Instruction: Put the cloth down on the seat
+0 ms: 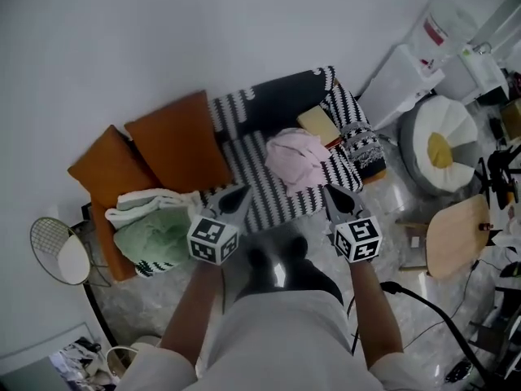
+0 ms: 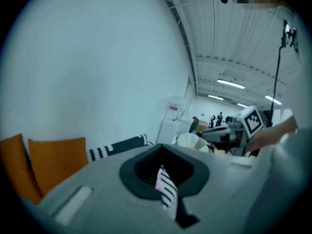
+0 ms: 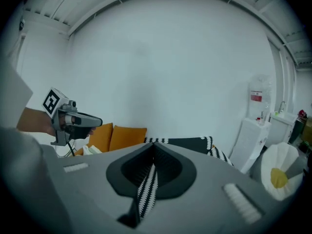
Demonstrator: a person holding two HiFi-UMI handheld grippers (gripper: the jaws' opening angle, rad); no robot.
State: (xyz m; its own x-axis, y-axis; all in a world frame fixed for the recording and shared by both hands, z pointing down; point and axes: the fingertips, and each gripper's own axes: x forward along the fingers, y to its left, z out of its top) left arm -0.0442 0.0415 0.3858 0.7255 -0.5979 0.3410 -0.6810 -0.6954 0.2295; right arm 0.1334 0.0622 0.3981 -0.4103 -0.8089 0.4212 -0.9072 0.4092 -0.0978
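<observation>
A black-and-white striped cloth lies spread over the sofa seat and up its backrest. Both grippers hold its near edge, lifted a little off the seat front. My left gripper is shut on a fold of the striped cloth. My right gripper is shut on another strip of it. The jaws of both are pressed together in the gripper views. The left gripper also shows in the right gripper view, and the right gripper in the left gripper view.
A crumpled pink cloth and a yellow pad rest on the striped cloth. Two orange cushions and a green blanket fill the sofa's left end. A white round pouf, a wooden stool and cables stand at the right.
</observation>
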